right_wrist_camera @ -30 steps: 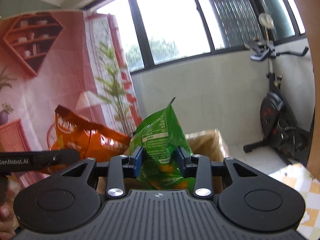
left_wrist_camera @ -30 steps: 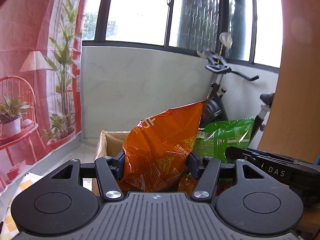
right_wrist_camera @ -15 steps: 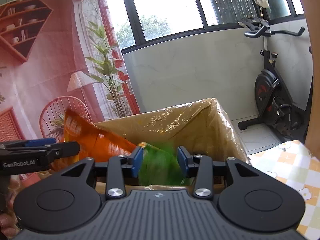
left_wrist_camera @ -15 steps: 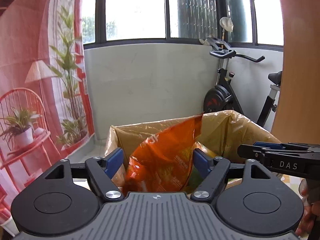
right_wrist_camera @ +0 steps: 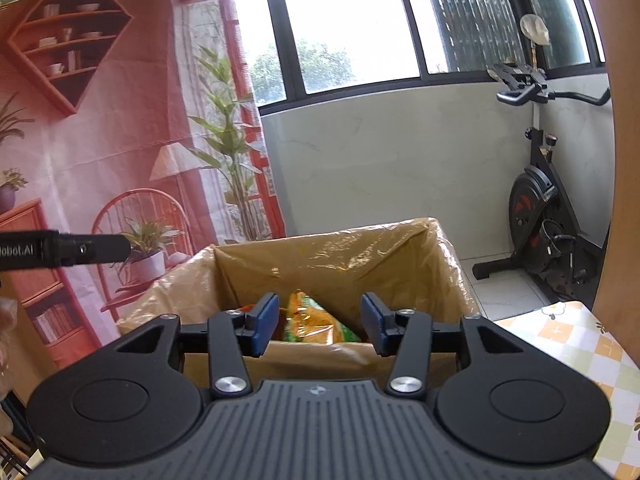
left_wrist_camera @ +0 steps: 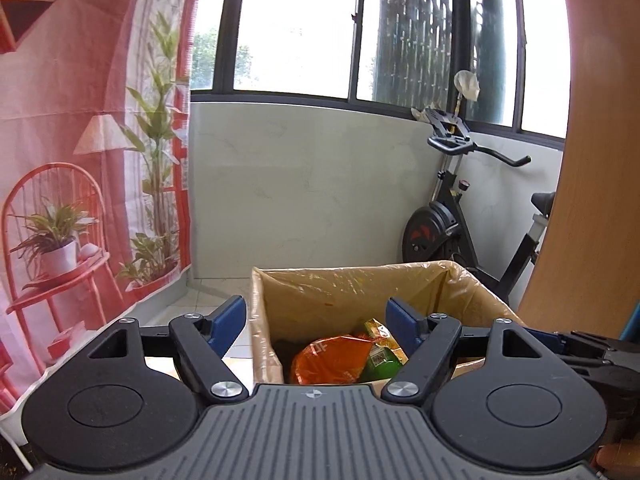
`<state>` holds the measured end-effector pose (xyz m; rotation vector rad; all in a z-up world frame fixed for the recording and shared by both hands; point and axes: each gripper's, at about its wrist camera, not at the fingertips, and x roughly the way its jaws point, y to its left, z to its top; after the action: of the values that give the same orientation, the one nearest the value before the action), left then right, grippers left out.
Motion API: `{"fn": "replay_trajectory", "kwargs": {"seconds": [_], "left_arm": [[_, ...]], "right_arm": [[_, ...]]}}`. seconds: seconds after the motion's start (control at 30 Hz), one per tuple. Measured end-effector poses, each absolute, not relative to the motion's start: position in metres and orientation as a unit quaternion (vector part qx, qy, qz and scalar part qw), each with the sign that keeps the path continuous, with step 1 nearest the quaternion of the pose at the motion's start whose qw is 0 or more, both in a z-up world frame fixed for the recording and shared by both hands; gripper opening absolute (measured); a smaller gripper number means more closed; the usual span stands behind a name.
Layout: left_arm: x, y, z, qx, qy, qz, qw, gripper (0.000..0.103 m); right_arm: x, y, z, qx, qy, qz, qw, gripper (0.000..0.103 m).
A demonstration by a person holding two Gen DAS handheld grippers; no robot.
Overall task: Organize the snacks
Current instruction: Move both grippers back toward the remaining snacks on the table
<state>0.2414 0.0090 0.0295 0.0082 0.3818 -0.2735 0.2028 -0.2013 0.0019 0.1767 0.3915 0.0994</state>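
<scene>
Our left gripper and right gripper hang spread and empty above the lined cardboard box. The orange bag and green bag lie inside, side by side, apparently dropped for storage.

**Readable lettering: one partial brand mark, some print on a bag**

White letters reading "obot.AI" are showing on the black body of the left gripper, cut off at the frame's left edge in the right wrist view. A large pale character is showing on the orange snack bag in the box, too distorted to read. A small code square is sitting on the green snack bag, unreadable.
</scene>
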Motion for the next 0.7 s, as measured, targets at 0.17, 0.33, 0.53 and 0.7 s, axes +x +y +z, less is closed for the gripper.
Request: {"fn": "replay_trajectory", "kwargs": {"seconds": [0.17,0.33,0.53,0.7], "left_arm": [[0.222,0.024,0.043,-0.003,0.184,-0.126,0.975,0.079],[0.200,0.045,0.049,-0.016,0.191,-0.122,0.974,0.079],[0.173,0.069,0.036,-0.021,0.206,-0.130,0.970,0.079],[0.153,0.075,0.003,-0.017,0.224,-0.134,0.965,0.079]], "right_arm": [[0.185,-0.189,0.011,0.094,0.189,0.056,0.976,0.049],[0.162,-0.174,0.024,0.092,0.173,0.070,0.978,0.049],[0.134,-0.157,0.023,0.082,0.160,0.084,0.980,0.049],[0.114,-0.150,0.001,0.073,0.162,0.082,0.981,0.049]]}}
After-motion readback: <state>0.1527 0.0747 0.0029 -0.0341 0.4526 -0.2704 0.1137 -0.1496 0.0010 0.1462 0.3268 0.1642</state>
